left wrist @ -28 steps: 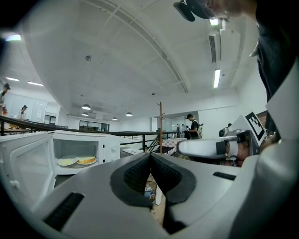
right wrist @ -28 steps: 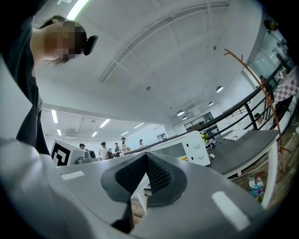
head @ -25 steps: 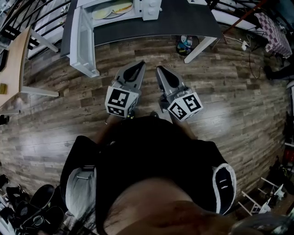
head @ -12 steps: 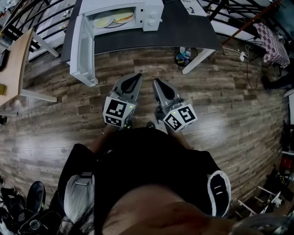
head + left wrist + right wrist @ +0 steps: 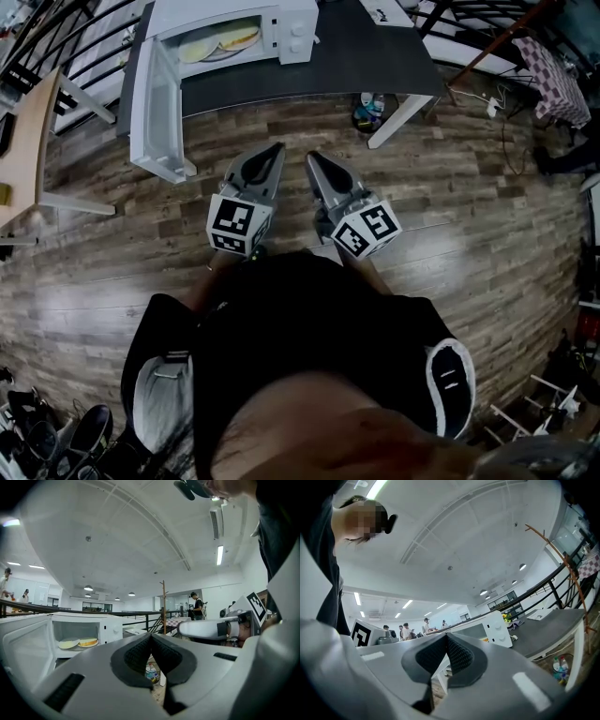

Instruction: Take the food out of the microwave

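So, head view: microwave (image 5: 291, 23) on dark surface (image 5: 375, 56), door (image 5: 150, 103) open, food (image 5: 220, 39) inside on the turntable. Left gripper (image 5: 275, 150) & right gripper (image 5: 312, 159) sit near the person's body, well apart from the microwave.

Left gripper view: fingers (image 5: 138, 656) clenched, nothing btwn; food in the cavity.

Right gripper view: fingers (image 5: 459, 656) clenched, empty.

Prob: door done; reach, grab, lift-out all left.

No brand readable; only square markers on the cubes (image 5: 234, 223).
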Tool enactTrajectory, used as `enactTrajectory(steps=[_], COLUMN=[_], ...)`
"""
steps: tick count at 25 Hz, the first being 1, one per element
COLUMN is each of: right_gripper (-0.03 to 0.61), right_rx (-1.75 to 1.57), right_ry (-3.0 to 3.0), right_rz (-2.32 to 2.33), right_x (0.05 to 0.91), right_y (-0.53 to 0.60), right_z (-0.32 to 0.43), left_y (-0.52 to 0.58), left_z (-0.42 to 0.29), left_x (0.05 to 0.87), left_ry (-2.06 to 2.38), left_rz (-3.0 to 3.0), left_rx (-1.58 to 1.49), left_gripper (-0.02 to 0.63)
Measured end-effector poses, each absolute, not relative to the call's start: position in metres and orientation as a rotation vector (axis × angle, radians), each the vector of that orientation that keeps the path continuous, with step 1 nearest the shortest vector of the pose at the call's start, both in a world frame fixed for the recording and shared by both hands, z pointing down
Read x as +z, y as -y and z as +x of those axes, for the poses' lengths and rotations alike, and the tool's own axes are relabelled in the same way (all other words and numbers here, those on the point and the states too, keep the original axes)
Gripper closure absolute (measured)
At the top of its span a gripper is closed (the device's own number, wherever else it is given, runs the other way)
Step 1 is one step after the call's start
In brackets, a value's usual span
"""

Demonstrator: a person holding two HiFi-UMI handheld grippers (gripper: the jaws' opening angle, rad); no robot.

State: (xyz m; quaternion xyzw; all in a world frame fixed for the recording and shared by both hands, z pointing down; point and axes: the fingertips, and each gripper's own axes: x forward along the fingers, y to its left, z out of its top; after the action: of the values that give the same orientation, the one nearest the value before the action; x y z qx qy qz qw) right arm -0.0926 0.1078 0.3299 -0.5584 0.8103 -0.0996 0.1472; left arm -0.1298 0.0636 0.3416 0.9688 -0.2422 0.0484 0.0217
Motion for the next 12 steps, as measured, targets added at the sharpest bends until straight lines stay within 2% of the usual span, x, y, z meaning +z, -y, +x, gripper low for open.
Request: enactTrajectory(steps=[12], right_gripper=[0.58], right_rx=[-0.299], right_ry=[-2.369], right_rz=[-1.551], right_x=[0.332], right_y=[-0.101], right_z=[-0.062], left_y=[-0.057], left_z=[-0.105], left_x=[0.347], left_ry=[0.839], left_rz=[2.974], left_rx=[0.173], left_gripper=[0.606])
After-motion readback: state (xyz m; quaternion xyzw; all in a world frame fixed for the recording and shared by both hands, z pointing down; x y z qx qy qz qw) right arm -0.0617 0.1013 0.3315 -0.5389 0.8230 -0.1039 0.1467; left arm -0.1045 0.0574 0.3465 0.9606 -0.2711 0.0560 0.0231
